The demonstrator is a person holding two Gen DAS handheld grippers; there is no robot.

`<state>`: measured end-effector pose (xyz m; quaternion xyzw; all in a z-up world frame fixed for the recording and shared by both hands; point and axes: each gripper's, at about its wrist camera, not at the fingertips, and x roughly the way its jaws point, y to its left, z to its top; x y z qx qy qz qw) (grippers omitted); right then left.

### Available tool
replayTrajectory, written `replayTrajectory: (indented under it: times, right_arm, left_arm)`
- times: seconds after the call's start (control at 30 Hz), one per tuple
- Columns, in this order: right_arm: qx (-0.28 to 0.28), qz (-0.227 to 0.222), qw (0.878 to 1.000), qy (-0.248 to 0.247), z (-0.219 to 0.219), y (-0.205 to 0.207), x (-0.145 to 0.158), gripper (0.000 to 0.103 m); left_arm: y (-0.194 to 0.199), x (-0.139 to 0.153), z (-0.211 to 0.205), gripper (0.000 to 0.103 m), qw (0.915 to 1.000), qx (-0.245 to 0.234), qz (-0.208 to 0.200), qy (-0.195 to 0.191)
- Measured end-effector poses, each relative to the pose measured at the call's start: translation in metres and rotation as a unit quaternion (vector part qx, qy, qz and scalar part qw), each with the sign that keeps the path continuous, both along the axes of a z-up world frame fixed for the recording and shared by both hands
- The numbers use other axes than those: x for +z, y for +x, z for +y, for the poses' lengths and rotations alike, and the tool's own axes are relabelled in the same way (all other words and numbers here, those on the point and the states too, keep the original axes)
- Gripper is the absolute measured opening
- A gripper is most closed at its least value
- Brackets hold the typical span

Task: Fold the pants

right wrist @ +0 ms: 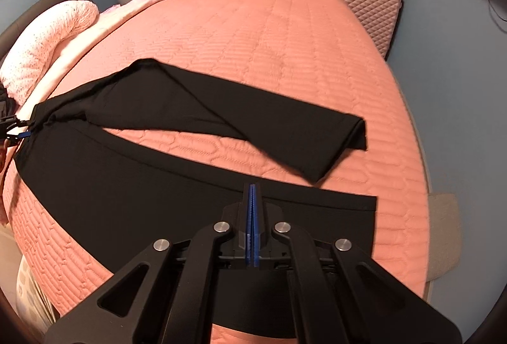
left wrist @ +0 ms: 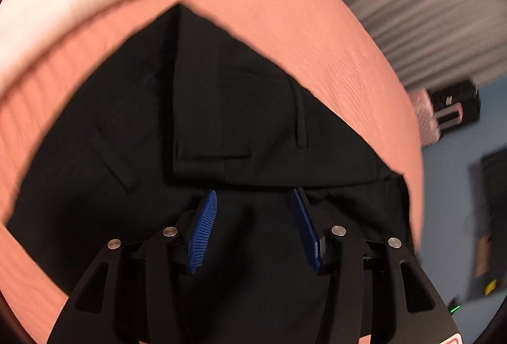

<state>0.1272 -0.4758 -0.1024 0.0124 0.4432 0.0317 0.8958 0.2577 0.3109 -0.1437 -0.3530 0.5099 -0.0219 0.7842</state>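
1. Black pants [right wrist: 190,153] spread across the salmon bedspread [right wrist: 253,42], waist end [left wrist: 221,122] up by the pillows [right wrist: 47,49], one leg already flopped diagonally over toward the far side, the other lying straight along the near edge of the bed.
2. Left gripper [left wrist: 253,204] hanging over the waistband with blue pads parted, nothing pinched between them (view pretty smeared with blur, so contact with the cloth is hard to call).
3. Right gripper [right wrist: 252,195] clamped tight, pads pressed flat together over the near leg, no fabric visibly caught in there.
4. Biggest risk, probably: grabbing only the top layer at the waist, leaving the under layer behind and skewing the fold.
5. Also likely: dragging that loose diagonal leg out of line, since nothing pins it.
6. Slick-looking fabric, quilted cover underneath, so possible sliding or bunching near the bed edge (pink suitcase [right wrist: 370,4] well clear, no worry there).
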Motion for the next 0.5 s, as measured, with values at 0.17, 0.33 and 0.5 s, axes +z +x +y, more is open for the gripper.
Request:
replayTrajectory:
  times: [0.17, 0.33, 0.5]
  right_arm:
    - [0.005, 0.004, 1.000, 0.014, 0.012, 0.004, -0.006, 0.000]
    - [-0.011, 0.005, 0.999, 0.032, 0.012, 0.004, -0.007, 0.002]
    - [-0.046, -0.022, 0.999, -0.004, 0.000, 0.000, 0.001, 0.087]
  left_arm:
    - [0.007, -0.011, 0.011, 0.048, 0.9977, 0.062, -0.008, -0.025]
    - [0.017, -0.023, 0.016, 0.043, 0.9872, 0.128, -0.008, -0.094]
    - [0.012, 0.001, 0.015, 0.014, 0.9883, 0.143, -0.026, -0.046]
